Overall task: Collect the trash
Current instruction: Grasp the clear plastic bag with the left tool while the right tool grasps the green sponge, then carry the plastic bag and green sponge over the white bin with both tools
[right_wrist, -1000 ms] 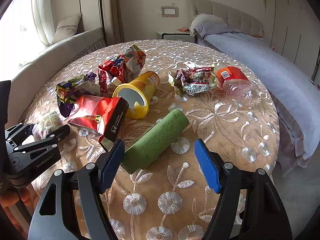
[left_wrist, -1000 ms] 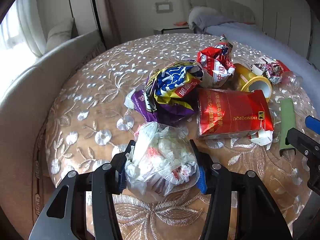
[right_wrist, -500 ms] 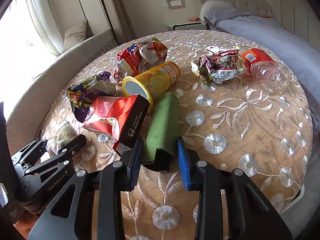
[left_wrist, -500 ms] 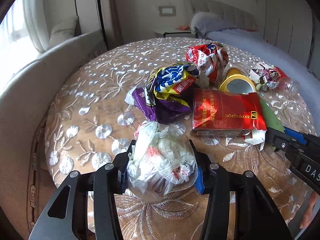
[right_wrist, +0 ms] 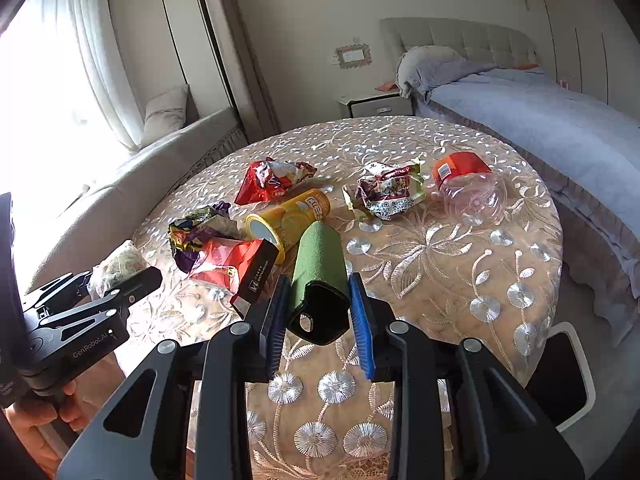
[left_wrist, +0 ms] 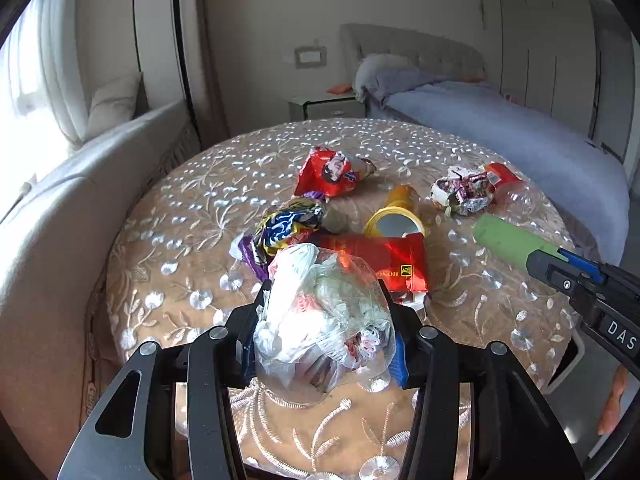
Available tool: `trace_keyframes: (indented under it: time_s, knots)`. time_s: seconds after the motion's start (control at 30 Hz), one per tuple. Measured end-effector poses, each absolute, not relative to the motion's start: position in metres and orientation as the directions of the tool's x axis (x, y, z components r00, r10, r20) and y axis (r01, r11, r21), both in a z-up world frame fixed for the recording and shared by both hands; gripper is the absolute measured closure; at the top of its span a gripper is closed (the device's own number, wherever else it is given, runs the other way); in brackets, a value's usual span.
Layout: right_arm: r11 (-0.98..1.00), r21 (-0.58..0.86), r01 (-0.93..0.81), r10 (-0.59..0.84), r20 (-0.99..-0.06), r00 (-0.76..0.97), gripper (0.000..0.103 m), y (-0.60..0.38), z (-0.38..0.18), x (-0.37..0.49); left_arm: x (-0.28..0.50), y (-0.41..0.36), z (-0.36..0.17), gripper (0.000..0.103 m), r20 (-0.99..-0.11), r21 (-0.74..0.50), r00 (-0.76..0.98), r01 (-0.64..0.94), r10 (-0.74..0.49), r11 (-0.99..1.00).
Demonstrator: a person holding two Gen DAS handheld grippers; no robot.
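My left gripper is shut on a crumpled clear plastic bag and holds it just above the near edge of the round table. In the right wrist view, my right gripper is shut on the black end of a green roll, its blue pads pressing both sides. The roll's far end points toward a yellow can. On the table lie a red carton, a blue-yellow wrapper, a red snack bag, a crumpled wrapper and a clear bottle.
A pale sofa curves along the table's left side. A bed with grey-blue covers runs along the right, a nightstand at its head. A white-rimmed dark container stands on the floor by the table's right edge.
The right gripper's jaws closed on the green roll's near end and raised it. The left gripper rose and pulled back with the plastic bag still held.
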State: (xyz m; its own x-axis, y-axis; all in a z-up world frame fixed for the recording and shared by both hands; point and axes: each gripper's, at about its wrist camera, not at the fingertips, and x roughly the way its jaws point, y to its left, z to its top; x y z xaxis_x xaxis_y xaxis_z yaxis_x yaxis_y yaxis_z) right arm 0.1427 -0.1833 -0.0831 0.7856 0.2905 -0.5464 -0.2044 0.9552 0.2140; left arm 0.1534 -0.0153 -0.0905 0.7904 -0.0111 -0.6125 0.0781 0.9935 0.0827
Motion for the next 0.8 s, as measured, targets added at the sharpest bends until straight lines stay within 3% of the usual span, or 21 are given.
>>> trace_keyframes:
  time_s: [0.37,0.8]
  knots:
    - [0.978,0.164,-0.131,0.195,-0.473,0.859,0.072,-0.261,-0.058,0.106,0.149,-0.118,-0.082,0.055,-0.609,0.100,0.770,0.315,-0.192,0.944]
    - [0.993,0.064,0.098,-0.049,-0.529,0.847,0.072,-0.371,-0.082,0.068,0.146,-0.278,-0.128,0.055,-0.708,0.114,0.586,0.644,-0.393,0.756]
